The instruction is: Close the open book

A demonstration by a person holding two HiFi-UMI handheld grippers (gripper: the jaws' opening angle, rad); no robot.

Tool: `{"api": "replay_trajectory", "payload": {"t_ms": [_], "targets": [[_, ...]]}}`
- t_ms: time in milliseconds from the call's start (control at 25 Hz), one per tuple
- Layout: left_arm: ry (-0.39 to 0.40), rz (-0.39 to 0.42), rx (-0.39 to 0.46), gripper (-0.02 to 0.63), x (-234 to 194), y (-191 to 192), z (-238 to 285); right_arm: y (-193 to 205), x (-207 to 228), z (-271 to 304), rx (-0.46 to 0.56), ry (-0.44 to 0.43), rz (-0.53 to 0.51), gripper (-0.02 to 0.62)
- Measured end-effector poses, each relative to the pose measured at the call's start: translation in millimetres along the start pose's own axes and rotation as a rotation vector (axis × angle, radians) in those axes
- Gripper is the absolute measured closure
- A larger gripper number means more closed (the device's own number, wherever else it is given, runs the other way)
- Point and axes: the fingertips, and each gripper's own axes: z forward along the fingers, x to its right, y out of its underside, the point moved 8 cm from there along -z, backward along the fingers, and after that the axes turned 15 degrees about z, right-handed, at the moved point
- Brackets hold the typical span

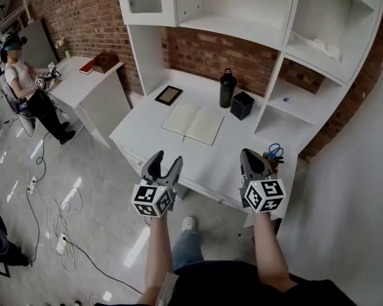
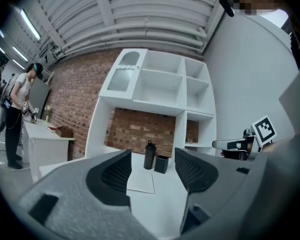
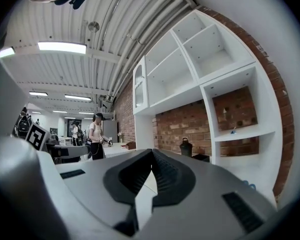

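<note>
Well, closing hasn't begun: the open book (image 1: 193, 123) lies flat on the desk (image 1: 210, 161) just before the bottle (image 1: 227, 89), left tongs (image 1: 166, 164) wide and empty, right tongs (image 1: 249, 158) pinched on nothing, so one must reach there next.

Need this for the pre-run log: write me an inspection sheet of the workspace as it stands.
Surface: white desk, front part bare.
Job's things: book lies open and flat, mid-desk.
Clutter: black bottle, dark square container, flat dark-framed item, blue-handled scissors.
Grippers: left gripper open, empty; right gripper shut, empty; both short of the book.
Cables: loose cables on the floor, left.
Surroundings: brick wall, white shelving, a person at another desk.
</note>
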Motion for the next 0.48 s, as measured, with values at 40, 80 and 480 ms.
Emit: {"api": "replay_trajectory", "payload": {"t_ms": [40, 80, 480], "targets": [[0.009, -0.005, -0.004, 0.364, -8, 2, 10, 0, 1, 11, -0.005, 0.008, 0.001, 0.595], [0.019, -0.007, -0.008, 0.364, -15, 3, 19, -1, 2, 22, -0.007, 0.015, 0.003, 0.595], [0.119, 0.003, -0.052, 0.364, -86, 16, 117, -5, 20, 128, -0.014, 0.089, 0.043, 0.595]]}}
